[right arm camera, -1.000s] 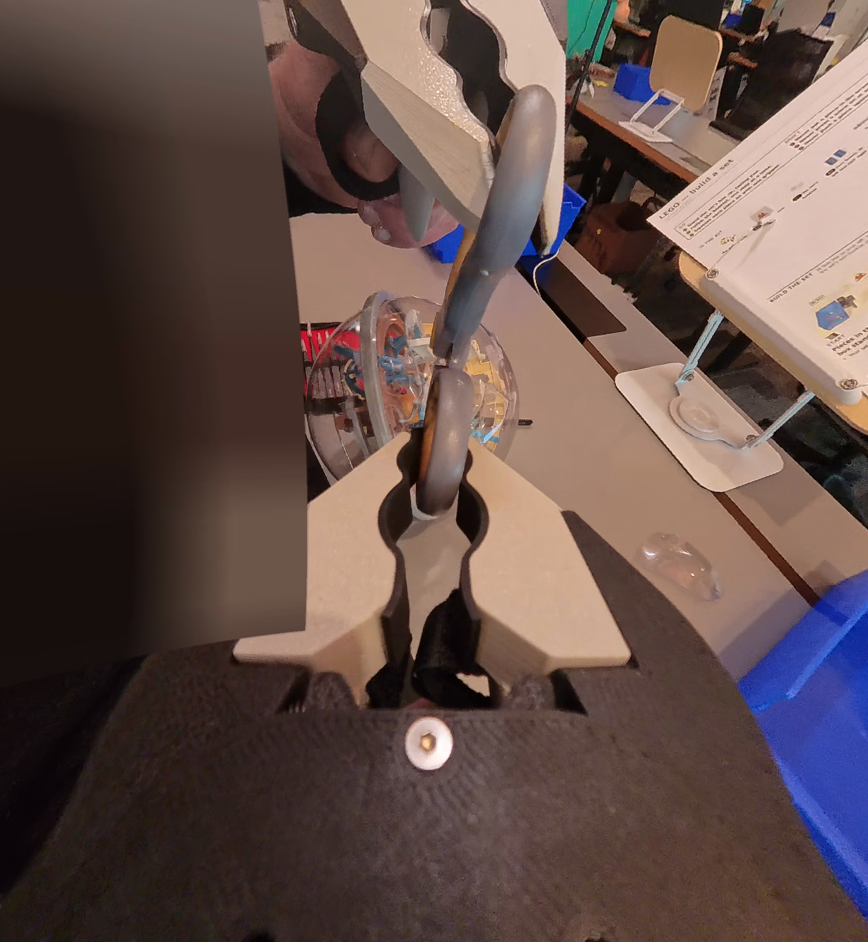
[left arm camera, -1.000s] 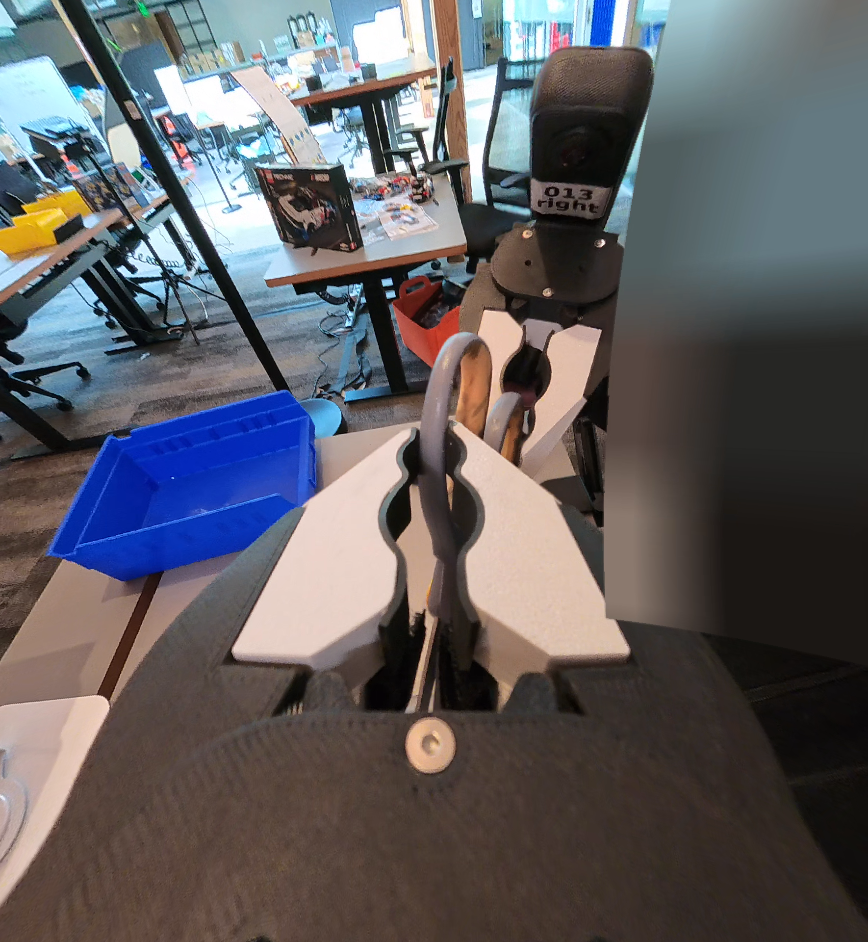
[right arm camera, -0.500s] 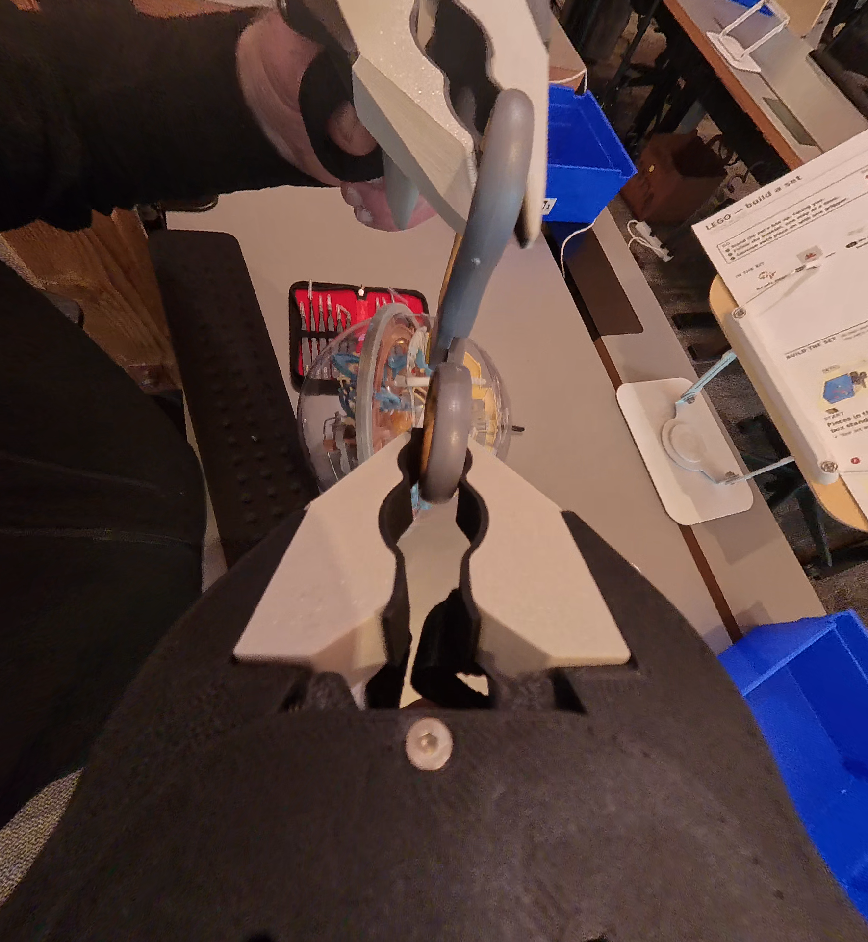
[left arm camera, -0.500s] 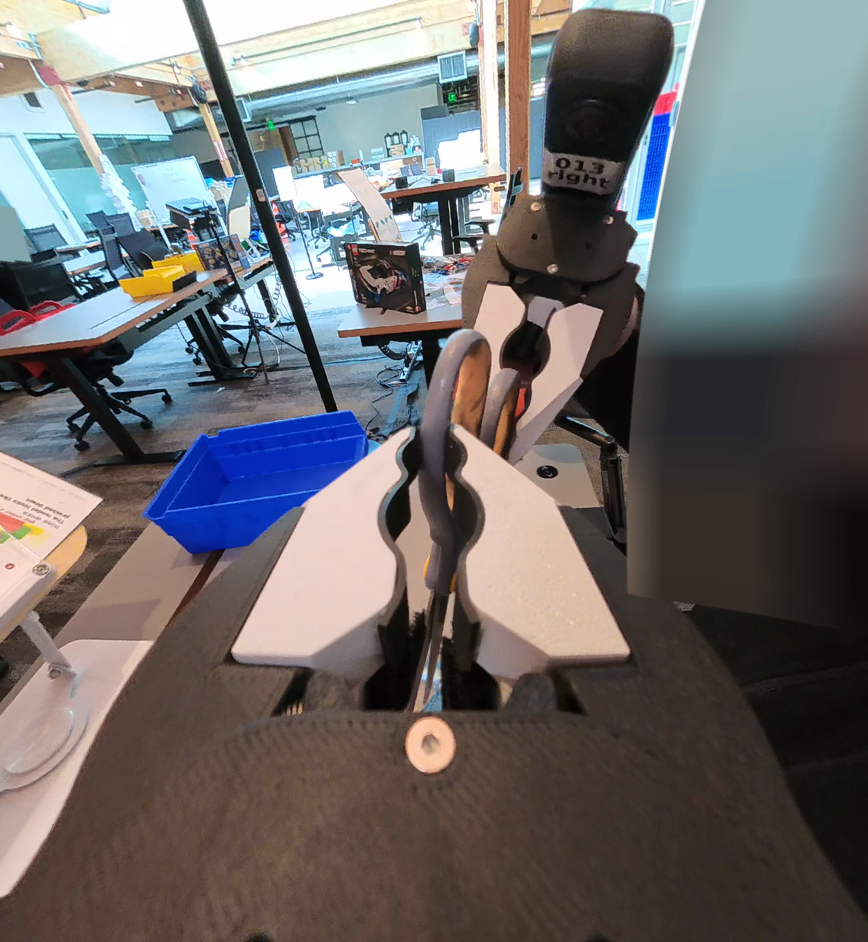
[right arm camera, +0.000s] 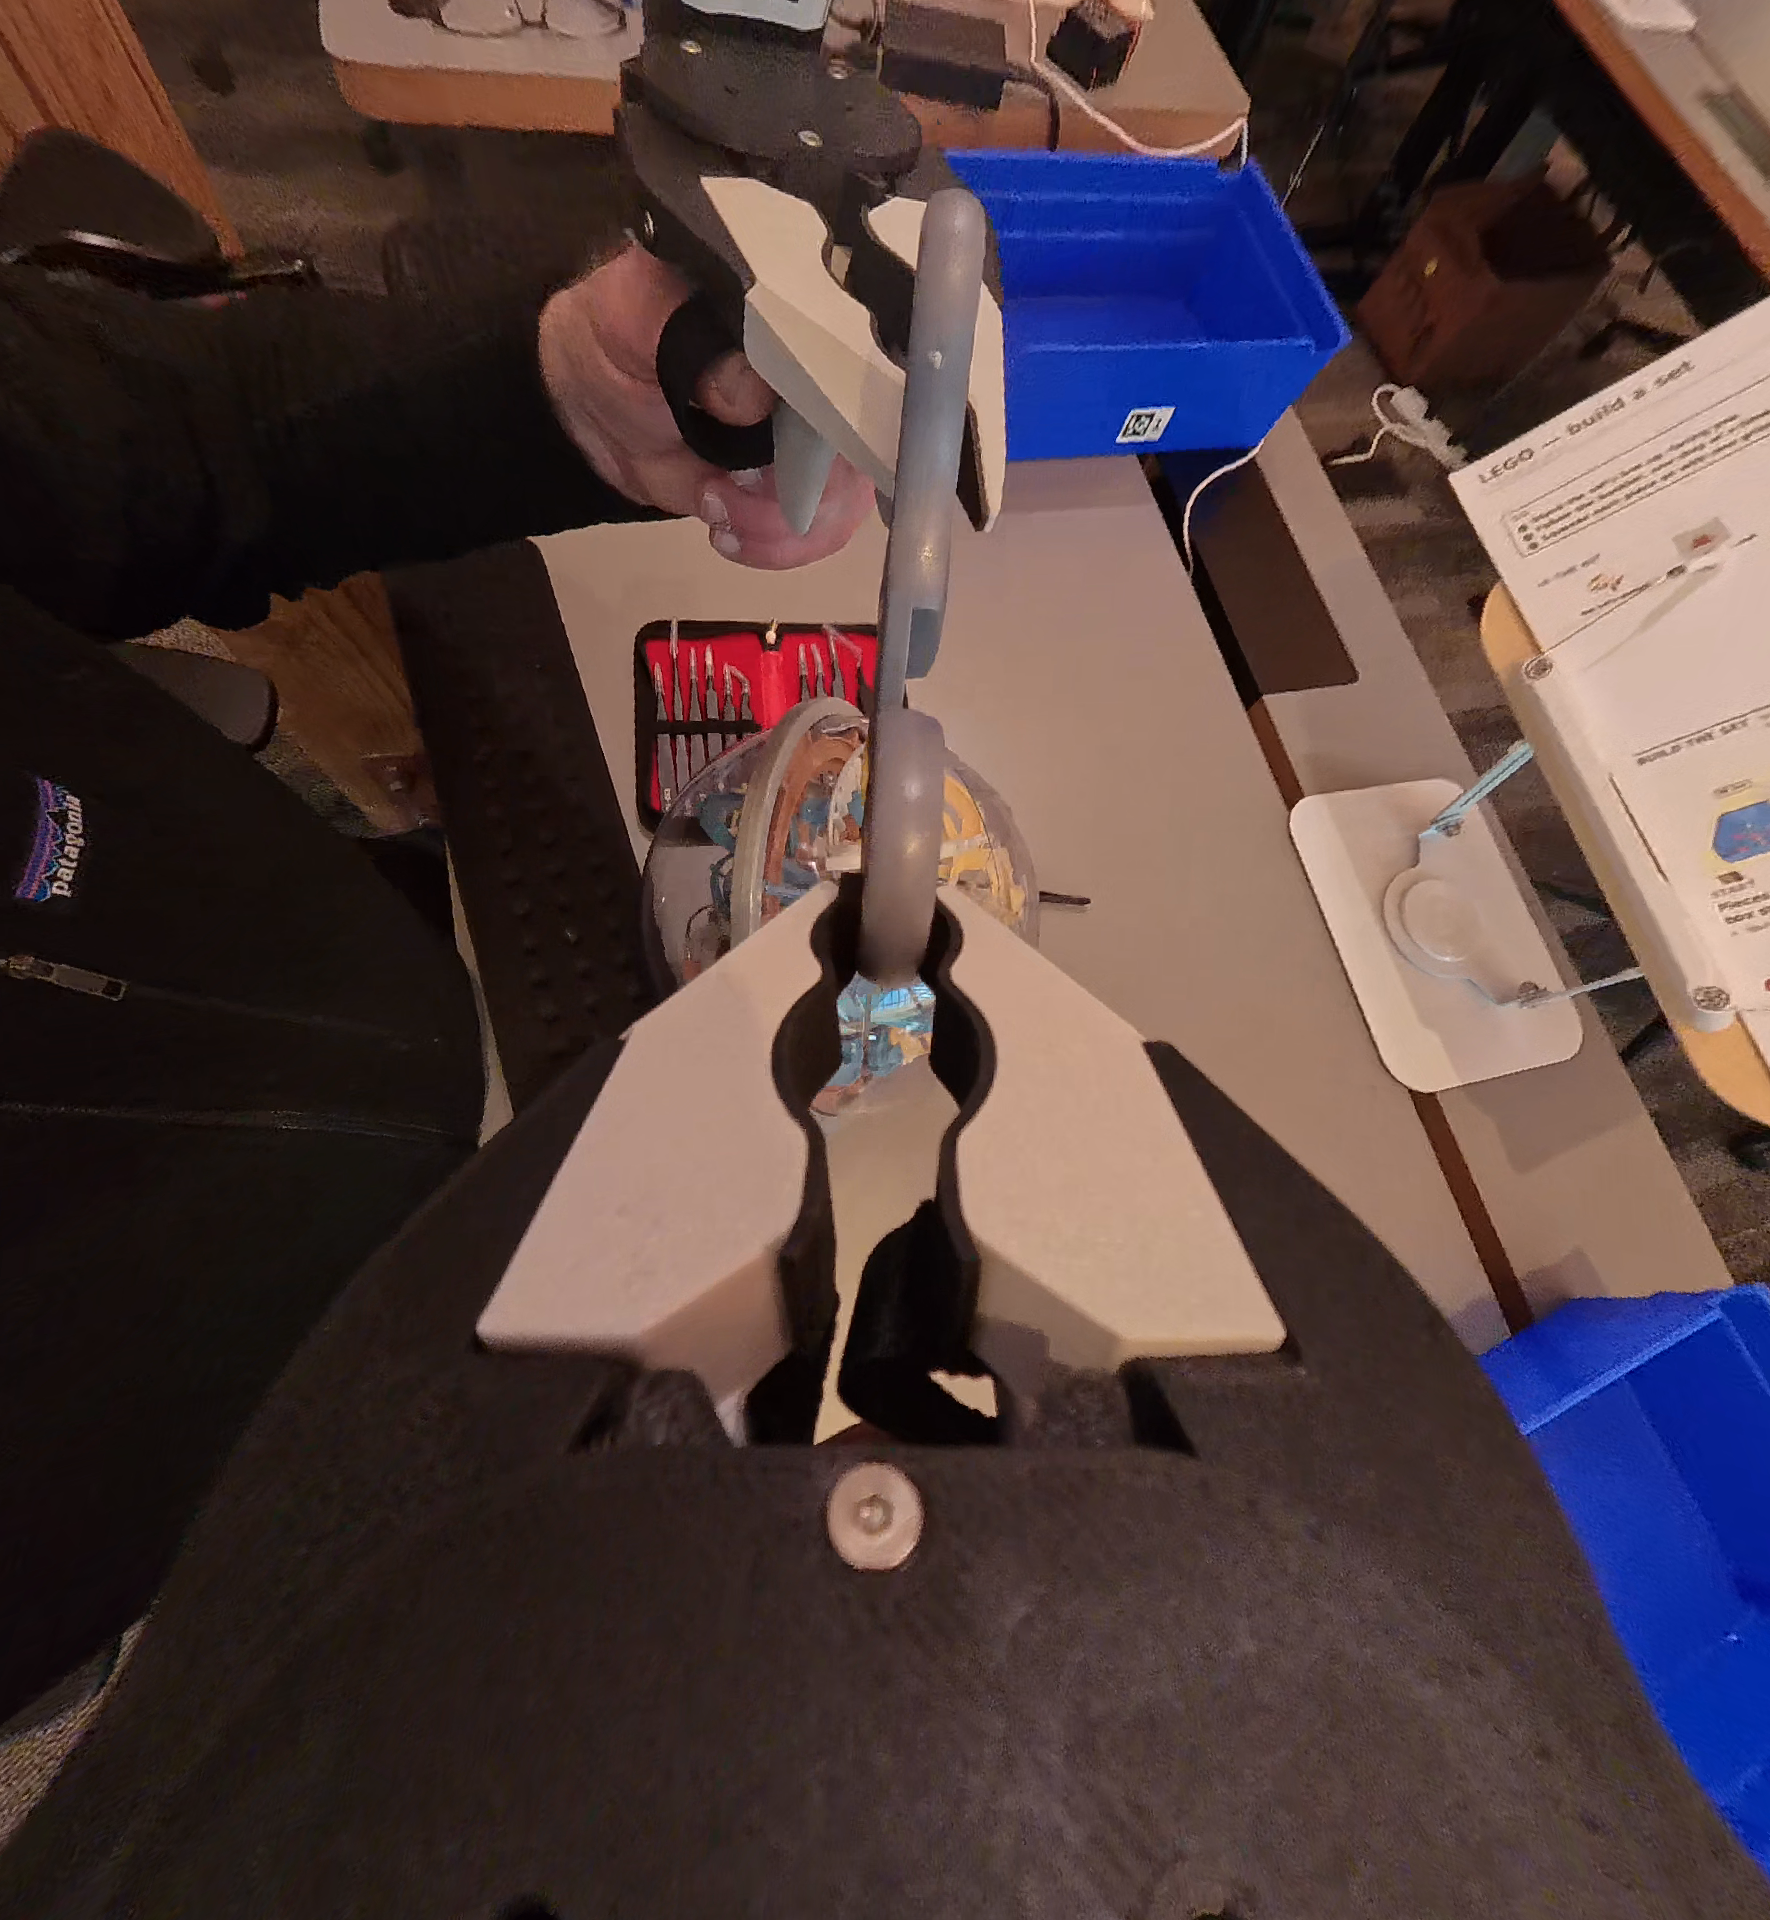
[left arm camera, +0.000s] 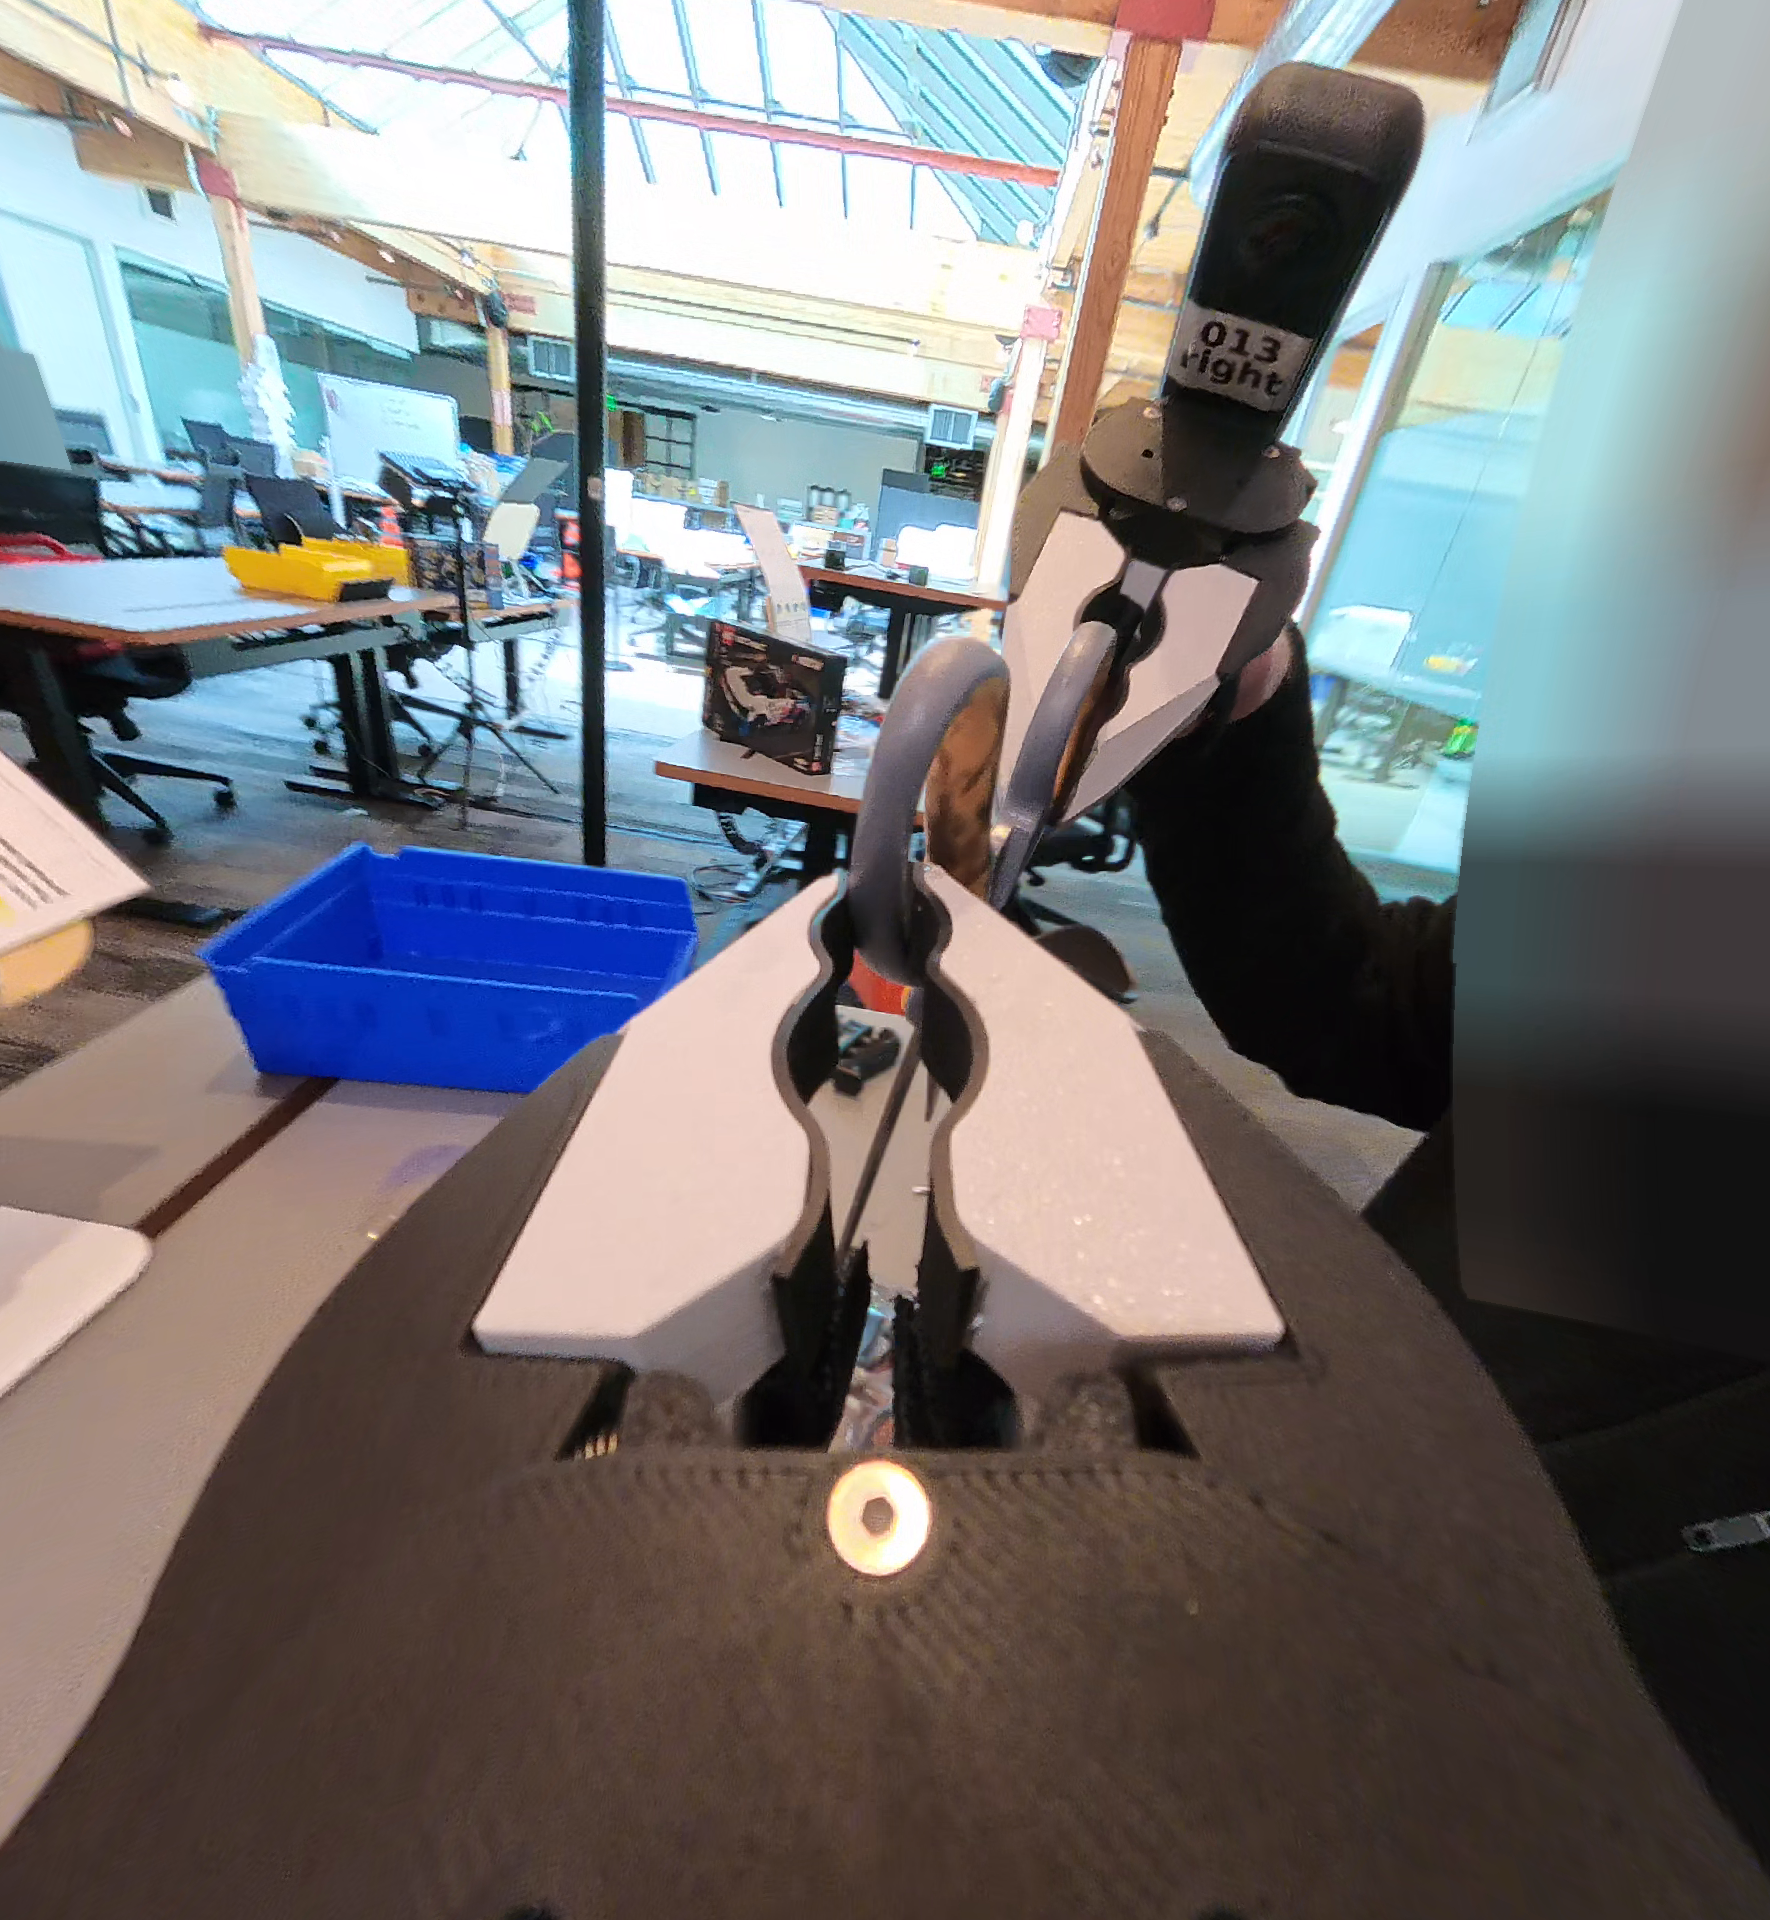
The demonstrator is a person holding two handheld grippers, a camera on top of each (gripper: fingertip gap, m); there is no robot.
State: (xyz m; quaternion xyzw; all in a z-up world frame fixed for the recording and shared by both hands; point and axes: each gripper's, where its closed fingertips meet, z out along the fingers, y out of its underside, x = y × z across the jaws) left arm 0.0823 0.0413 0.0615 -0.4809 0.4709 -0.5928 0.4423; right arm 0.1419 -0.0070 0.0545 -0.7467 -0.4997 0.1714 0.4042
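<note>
A pair of scissors with grey handle loops [left arm camera: 912,769] hangs in the air between both grippers. My left gripper [left arm camera: 881,920] is shut on the larger loop, and a thin blade runs back between its jaws. My right gripper [right arm camera: 896,925] is shut on the smaller loop [right arm camera: 902,821]. The right gripper also shows in the left wrist view [left arm camera: 1130,644], up and to the right, and the left gripper shows in the right wrist view [right arm camera: 902,499], held by a hand [right arm camera: 632,395]. A clear ball maze [right arm camera: 756,862] lies on the table below the scissors.
A grey table [right arm camera: 1120,727] holds a red tool case [right arm camera: 746,686], a white stand base [right arm camera: 1432,935] with an instruction board [right arm camera: 1691,675], and blue bins far [right arm camera: 1141,301] and near right [right arm camera: 1712,1507]. A person in black sits on the left. A blue bin [left arm camera: 445,966] shows in the left wrist view. My right fingertips sit around 9 centimeters from my left ones.
Both grippers have kept hold of the scissors and risen above the table. The left view now tilts up towards the ceiling. The two handle loops stand farther apart.
</note>
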